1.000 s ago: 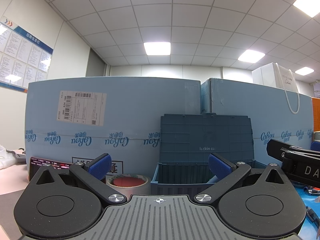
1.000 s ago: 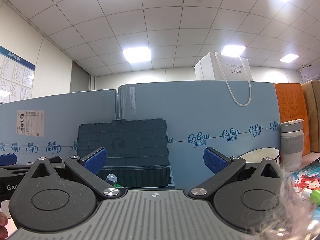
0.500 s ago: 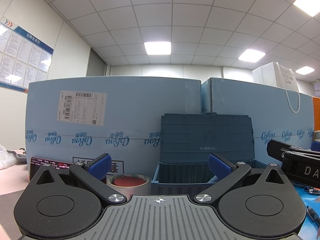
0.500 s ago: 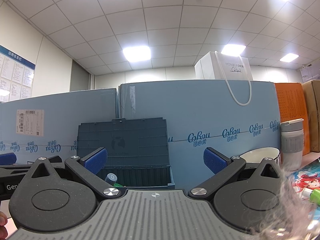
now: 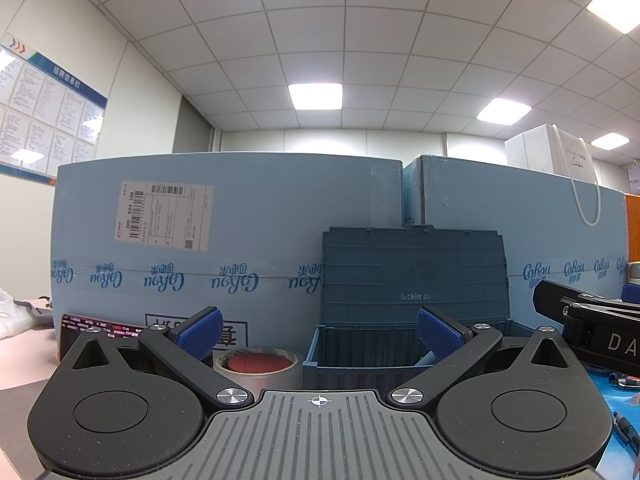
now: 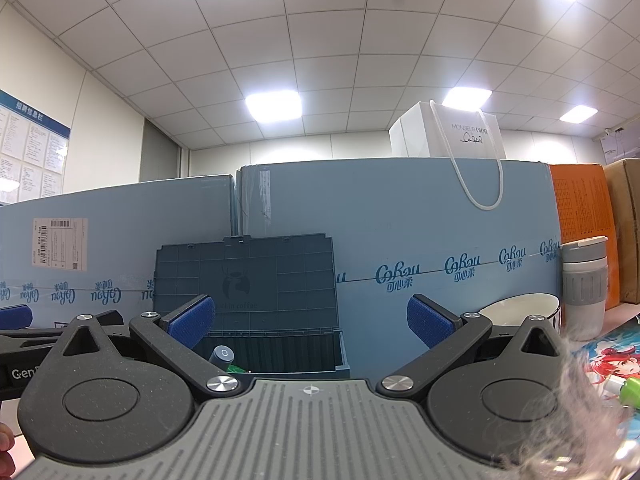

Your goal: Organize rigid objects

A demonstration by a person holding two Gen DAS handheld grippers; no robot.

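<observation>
Nothing has moved since earlier. Left gripper (image 5: 319, 330) and right gripper (image 6: 310, 320) gape wide, empty, lower centre, facing the blue crate (image 5: 400, 364).

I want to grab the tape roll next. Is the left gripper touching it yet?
Apart. In the left wrist view the left gripper has its jaws wide open and empty, and the tape roll sits beyond them beside the crate.

Pale pink tabletop (image 5: 24, 364), bearing: dark blue plastic crate (image 5: 360, 364) (hinged lid upright), roll of clear tape (image 5: 256, 366), white ceramic bowl (image 6: 520, 310), grey-and-white tumbler (image 6: 585, 286), tall blue cardboard cartons (image 5: 240, 240) behind.
</observation>
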